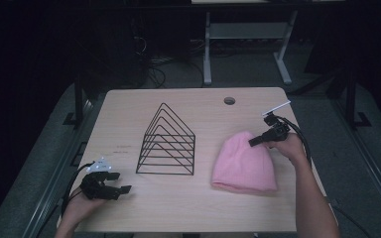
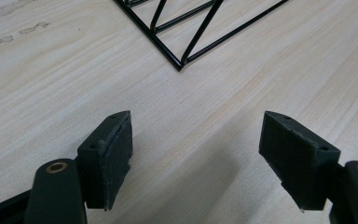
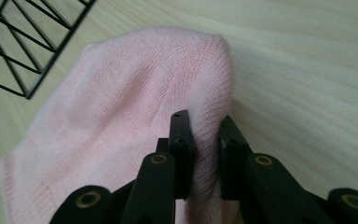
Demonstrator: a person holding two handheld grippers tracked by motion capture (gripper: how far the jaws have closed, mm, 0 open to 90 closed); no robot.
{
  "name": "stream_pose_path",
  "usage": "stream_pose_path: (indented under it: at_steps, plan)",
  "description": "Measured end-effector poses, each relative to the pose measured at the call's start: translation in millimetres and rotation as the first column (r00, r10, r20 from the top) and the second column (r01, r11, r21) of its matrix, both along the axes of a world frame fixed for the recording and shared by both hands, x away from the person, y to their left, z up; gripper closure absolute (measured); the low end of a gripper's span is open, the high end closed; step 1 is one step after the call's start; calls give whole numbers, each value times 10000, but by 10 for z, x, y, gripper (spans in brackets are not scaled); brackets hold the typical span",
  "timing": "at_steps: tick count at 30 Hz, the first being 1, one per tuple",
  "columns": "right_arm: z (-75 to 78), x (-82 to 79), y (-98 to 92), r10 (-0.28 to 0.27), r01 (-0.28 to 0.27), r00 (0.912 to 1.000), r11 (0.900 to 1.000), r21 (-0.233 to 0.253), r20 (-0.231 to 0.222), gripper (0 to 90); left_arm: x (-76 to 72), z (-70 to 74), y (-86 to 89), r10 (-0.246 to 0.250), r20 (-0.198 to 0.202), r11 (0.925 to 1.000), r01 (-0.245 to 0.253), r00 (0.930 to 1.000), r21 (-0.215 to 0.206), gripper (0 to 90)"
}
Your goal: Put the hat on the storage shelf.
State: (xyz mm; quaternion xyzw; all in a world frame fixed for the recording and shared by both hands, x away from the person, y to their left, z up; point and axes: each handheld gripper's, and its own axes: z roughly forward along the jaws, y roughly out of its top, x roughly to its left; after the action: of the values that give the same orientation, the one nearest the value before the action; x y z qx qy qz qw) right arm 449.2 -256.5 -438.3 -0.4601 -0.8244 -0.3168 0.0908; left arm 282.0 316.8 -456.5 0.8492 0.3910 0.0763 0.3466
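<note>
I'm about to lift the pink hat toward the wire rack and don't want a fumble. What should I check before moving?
1. Right gripper pinching the pink hat: ok, knit fold sits between its jaws.
2. Depth of that pinch: cannot tell, only a thin edge fold shows.
3. Left gripper free to help: ok, open over bare table.
4. Wire rack upright: ok.
5. Path from hat to rack: ok, nothing between them.

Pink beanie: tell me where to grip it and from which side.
Grip the pink beanie at its rounded crown edge, coming from the table's right side. It lies flat, and only a raised fold of knit gives something to pinch; the right tool is already shut on one there.
</note>
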Motion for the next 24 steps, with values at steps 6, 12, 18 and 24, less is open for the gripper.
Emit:
stream_pose_path:
  at_steps: [6, 12, 18, 24]
  plan:
    - [165, -91, -17, 37, -56, 9991, 9991, 429, 427, 792, -5, 29, -13, -56, -119, 10000, 55, 9999, -64, 260]
    - [339, -200, -30, 94, -151, 9969, 9973, 721, 786, 794, -6, 78, -6, -52, -168, 9998, 49, 9998, -182, 260]
    - [516, -306, -42, 104, -229, 9922, 9948, 993, 1243, 795, -4, 147, -16, -261, -136, 9995, 258, 9996, -199, 260]
    - [745, -409, -33, 252, -448, 9842, 9930, 1090, 1753, 799, -4, 266, -15, -486, -111, 9983, 482, 9988, -328, 260]
